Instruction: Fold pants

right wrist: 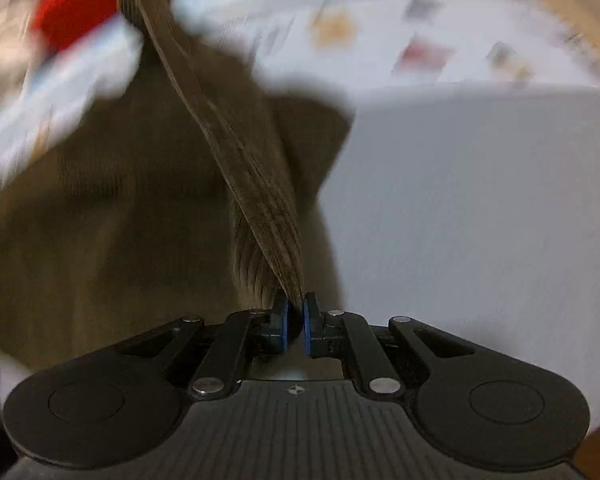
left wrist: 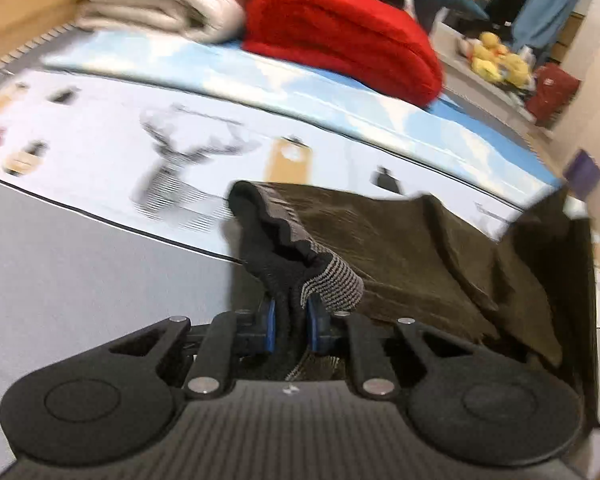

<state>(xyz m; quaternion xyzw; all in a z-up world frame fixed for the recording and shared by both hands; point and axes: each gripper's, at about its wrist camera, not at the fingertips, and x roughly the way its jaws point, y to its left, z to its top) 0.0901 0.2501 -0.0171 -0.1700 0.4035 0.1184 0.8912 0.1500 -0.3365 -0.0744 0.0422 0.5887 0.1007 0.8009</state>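
Dark brown corduroy pants (left wrist: pixel 412 248) hang over the bed. My left gripper (left wrist: pixel 291 326) is shut on their black ribbed waistband (left wrist: pixel 276 240), which bunches up between the blue pads. In the right wrist view my right gripper (right wrist: pixel 295 322) is shut on a taut edge of the same pants (right wrist: pixel 148 208); a stretched fold (right wrist: pixel 236 152) runs up and away from the pads. That view is blurred by motion.
A printed bed sheet (left wrist: pixel 100 128) covers the bed. A red folded blanket (left wrist: pixel 340 36) and a cream folded blanket (left wrist: pixel 156 4) lie at the far end. Yellow plush toys (left wrist: pixel 496 60) sit on a ledge at far right. A wooden bed frame (left wrist: pixel 20 4) is at left.
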